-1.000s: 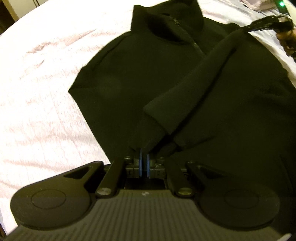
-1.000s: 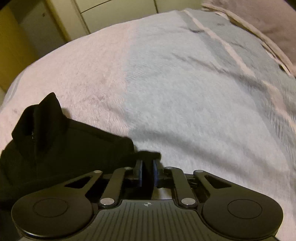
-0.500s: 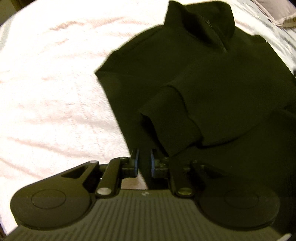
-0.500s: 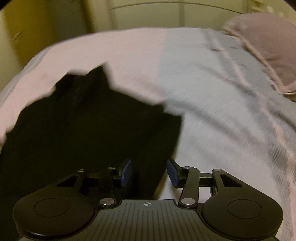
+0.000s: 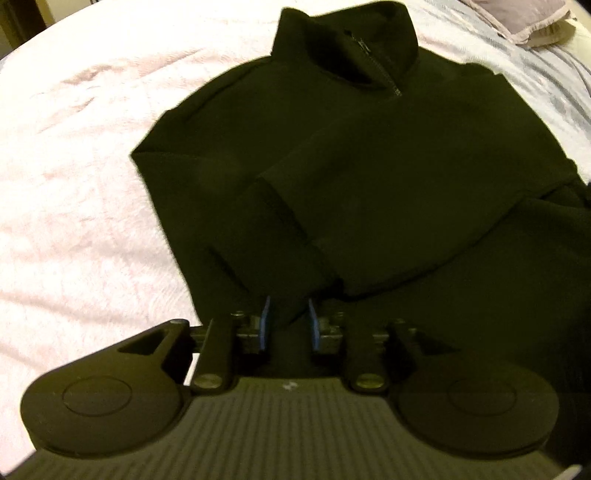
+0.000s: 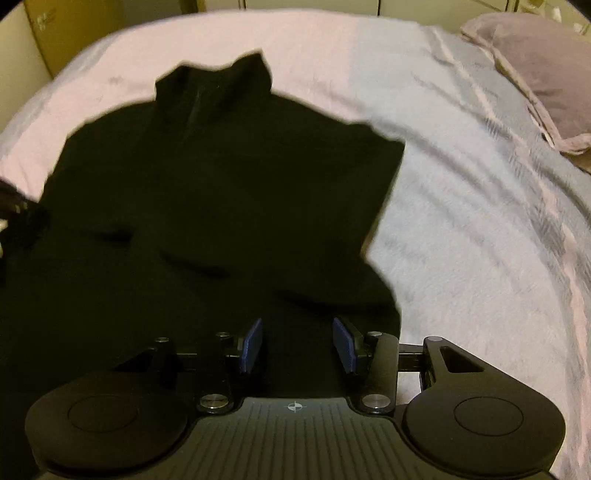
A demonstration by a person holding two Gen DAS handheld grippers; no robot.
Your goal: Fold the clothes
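A black zip-neck sweater (image 5: pixel 369 155) lies flat on the bed, collar (image 5: pixel 347 40) at the far end and a sleeve folded across the chest, its cuff (image 5: pixel 284 218) pointing left. My left gripper (image 5: pixel 289 321) hovers just over the sweater's lower left part. Its jaws are opening, the blue pads (image 5: pixel 264 321) stand apart and press on nothing. In the right wrist view the same sweater (image 6: pixel 221 192) fills the left half. My right gripper (image 6: pixel 297 341) is open above its lower right corner, with only flat cloth showing between the pads (image 6: pixel 252 341).
The bed cover (image 5: pixel 74 155) is pale pink on the left and light blue (image 6: pixel 480 221) on the right. A mauve pillow (image 6: pixel 546 85) lies at the far right. Cupboard doors (image 6: pixel 314 3) stand beyond the bed. A dark blurred shape (image 6: pixel 18 214) sits at the left edge.
The left gripper let go of the sleeve cuff and its jaws spread. The right gripper released the other sleeve end, opened wide and swung back over the sweater's lower part.
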